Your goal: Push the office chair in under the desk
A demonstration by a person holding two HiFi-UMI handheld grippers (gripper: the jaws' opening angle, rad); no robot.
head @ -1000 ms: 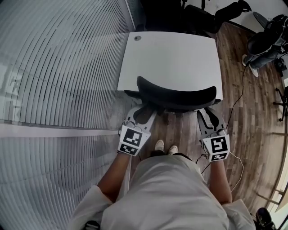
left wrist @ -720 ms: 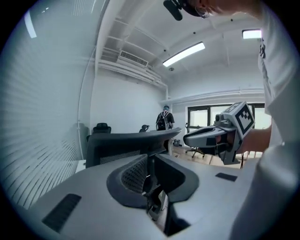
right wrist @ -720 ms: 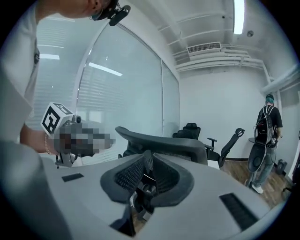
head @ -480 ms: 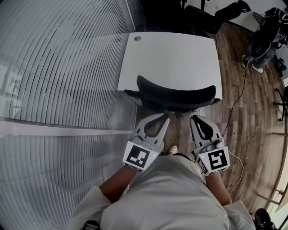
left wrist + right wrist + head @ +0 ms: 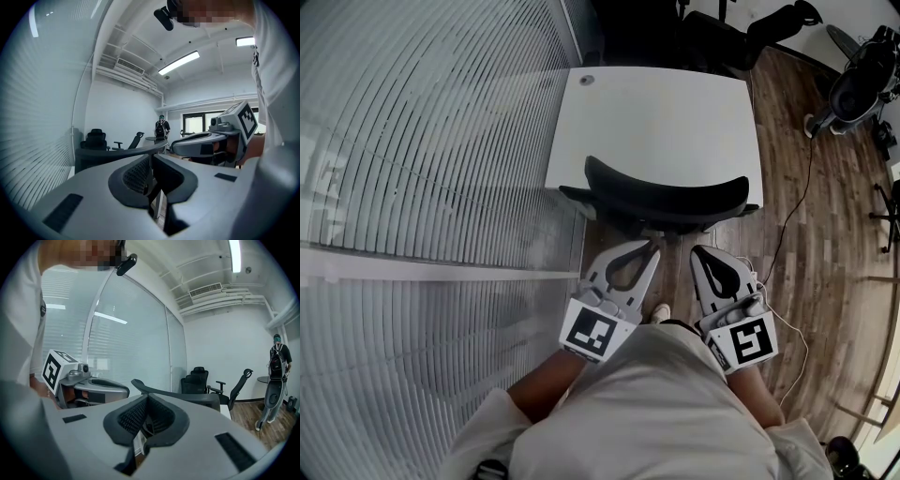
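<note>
The black office chair point(image 5: 666, 199) stands with its curved backrest at the near edge of the white desk point(image 5: 656, 112), its seat hidden beneath. My left gripper point(image 5: 652, 246) is shut on nothing, a short way back from the backrest's left half. My right gripper point(image 5: 698, 251) is shut and empty too, just short of the backrest's right half. In the left gripper view the closed jaws point(image 5: 151, 157) point at the backrest's top edge point(image 5: 117, 151). The right gripper view shows the closed jaws point(image 5: 146, 397) below the same edge point(image 5: 178, 392).
A glass wall with blinds point(image 5: 431, 187) runs along the left. Other black chairs point(image 5: 712, 37) stand beyond the desk. A cable point(image 5: 787, 234) lies on the wood floor at right. A person with a backpack point(image 5: 276, 362) stands far right. My shoes point(image 5: 659, 312) are just behind the chair.
Both grippers have drawn back from the chair's backrest toward my body, and their jaws have gone from open to shut. The chair has stayed at the desk edge.
</note>
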